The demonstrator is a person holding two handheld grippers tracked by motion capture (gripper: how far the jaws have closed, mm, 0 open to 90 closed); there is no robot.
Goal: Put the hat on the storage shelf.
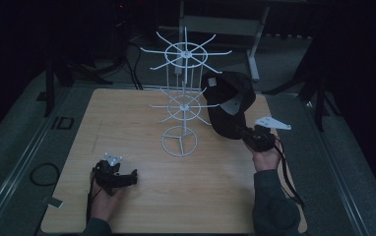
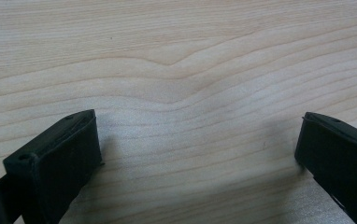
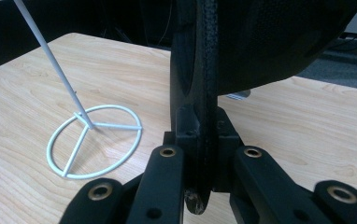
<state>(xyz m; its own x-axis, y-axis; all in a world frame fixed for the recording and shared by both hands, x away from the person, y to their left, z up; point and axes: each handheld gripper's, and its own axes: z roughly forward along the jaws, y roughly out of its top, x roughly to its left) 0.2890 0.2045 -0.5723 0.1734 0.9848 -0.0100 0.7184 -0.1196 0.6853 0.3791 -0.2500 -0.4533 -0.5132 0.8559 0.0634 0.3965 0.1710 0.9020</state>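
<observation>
Clamped tight on the brim of a dark cap [image 1: 228, 105], the jaws of the right gripper [image 1: 251, 136] pinch that edge between them, and in the right gripper view the brim [image 3: 203, 98] stands up from the jaws as a thin vertical band with a stitched, ribbed rim. From that grip the cap runs up and away toward the far side of the table [image 1: 127, 123], leaning a little to the left, so its long axis goes from the jaws near the right edge up to the upper arms of a white wire rack [image 1: 183, 93]. Its crown [image 3: 279, 42] bulges above and to the right of the brim in the right gripper view, dark and rounded. From above, the cap looks black or very dark brown, with a pale patch showing on its inside; the open hollow seems to face up and toward the person, though the dim light makes that hard to be sure of. It hangs clear of the wood, right beside the rack's spokes, and whether it touches one I cannot tell. The rack's ring base [image 3: 95, 142] sits flat on the table left of the gripped brim. Over at the near left, the left gripper [image 1: 127, 179] lies low over the table in the person's hand, its jaws wide apart with bare wood grain [image 2: 190, 93] between them.
</observation>
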